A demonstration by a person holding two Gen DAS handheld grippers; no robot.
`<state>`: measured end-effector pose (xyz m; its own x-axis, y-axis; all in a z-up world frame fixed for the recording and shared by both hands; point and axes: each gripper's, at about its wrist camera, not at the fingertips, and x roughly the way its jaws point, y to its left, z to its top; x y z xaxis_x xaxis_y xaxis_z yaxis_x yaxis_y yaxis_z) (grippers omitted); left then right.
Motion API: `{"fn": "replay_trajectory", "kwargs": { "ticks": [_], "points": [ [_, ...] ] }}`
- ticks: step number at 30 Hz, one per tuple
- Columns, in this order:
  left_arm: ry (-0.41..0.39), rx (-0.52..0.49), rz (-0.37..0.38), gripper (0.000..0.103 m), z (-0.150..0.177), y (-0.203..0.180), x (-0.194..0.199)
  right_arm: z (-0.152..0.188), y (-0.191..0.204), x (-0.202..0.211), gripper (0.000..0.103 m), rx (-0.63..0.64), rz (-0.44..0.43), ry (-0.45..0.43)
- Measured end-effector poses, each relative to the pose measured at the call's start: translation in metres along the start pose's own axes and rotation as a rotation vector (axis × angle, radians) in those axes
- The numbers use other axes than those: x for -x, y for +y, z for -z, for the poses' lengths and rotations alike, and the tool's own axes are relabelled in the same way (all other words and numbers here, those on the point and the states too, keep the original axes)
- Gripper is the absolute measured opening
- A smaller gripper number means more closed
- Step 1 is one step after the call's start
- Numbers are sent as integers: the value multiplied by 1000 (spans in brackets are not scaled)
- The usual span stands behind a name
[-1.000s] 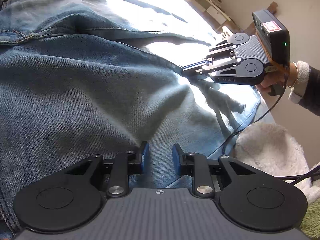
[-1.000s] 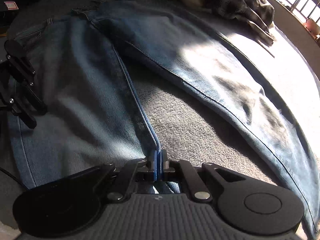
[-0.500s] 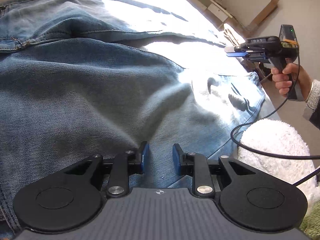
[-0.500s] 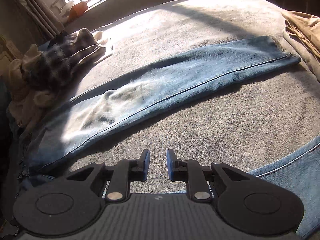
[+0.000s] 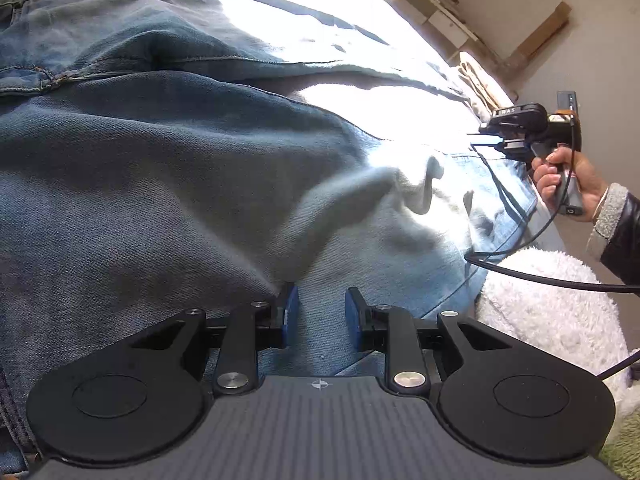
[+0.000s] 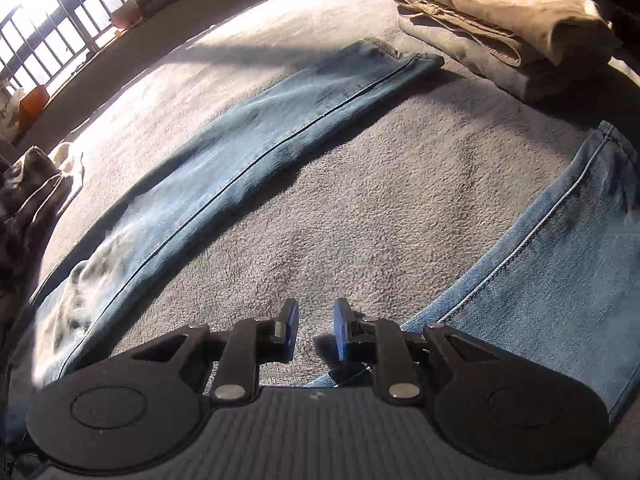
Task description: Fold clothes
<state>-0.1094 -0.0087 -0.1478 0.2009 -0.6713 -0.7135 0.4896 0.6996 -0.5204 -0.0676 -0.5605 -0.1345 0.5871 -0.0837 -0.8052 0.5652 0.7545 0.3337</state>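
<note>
Left hand-held gripper (image 5: 318, 312) hovers near the blue jeans (image 5: 160, 184), fingers spread and empty. Right hand-held gripper (image 6: 316, 328), jaws just parted and empty, sits between the legs over grey carpet (image 6: 380, 184); folded beige clothes (image 6: 504, 20) lie far right.

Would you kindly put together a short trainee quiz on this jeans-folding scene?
1. True or false: the right hand-held gripper is clamped on the jeans.
2. What lies beyond the far trouser leg's hem in the right wrist view: A) a folded tan garment, B) a shoe, C) a book?
3. Fill in: between the left hand-held gripper's blue pads, only ____ shows.

Key
1. False: its jaws stand apart over the grey blanket, gripping nothing.
2. A.
3. Denim, unpinched.
</note>
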Motion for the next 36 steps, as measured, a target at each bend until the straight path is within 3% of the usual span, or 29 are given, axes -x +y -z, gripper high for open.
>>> {"fn": "replay_trajectory", "kwargs": {
  "ticks": [4, 6, 9, 11, 14, 19, 22, 26, 28, 32, 36],
  "points": [
    [8, -2, -17, 25, -3, -3, -2, -9, -68, 66, 31, -99, 61, -181],
    [10, -13, -29, 26, -4, -6, -2, -10, -111, 97, 31, -190, 57, -258],
    [7, -31, -56, 25, -4, -13, -3, -2, -166, 121, 31, -325, 18, -278],
    [1, -38, -77, 26, -2, -18, -2, 9, -184, 119, 31, -358, -12, -213],
    [-3, -43, -118, 26, 0, -26, 0, 30, -190, 98, 31, -371, -113, -112],
    [14, -57, -184, 29, 6, -32, 12, 60, -171, 59, 31, -384, -257, -18],
    [51, -48, -217, 29, 10, -28, 20, 72, -163, 42, 28, -405, -263, 2],
    [68, -13, -229, 29, 17, -18, 33, 80, -177, 53, 24, -463, -142, -152],
    [67, 2, -245, 29, 22, -13, 42, 85, -198, 67, 25, -576, -42, -239],
    [59, 50, -281, 29, 34, 0, 64, 110, -237, 88, 27, -839, -133, -309],
    [-15, 101, -306, 30, 47, 10, 92, 133, -237, 99, 28, -870, -247, -312]
  ]
}}
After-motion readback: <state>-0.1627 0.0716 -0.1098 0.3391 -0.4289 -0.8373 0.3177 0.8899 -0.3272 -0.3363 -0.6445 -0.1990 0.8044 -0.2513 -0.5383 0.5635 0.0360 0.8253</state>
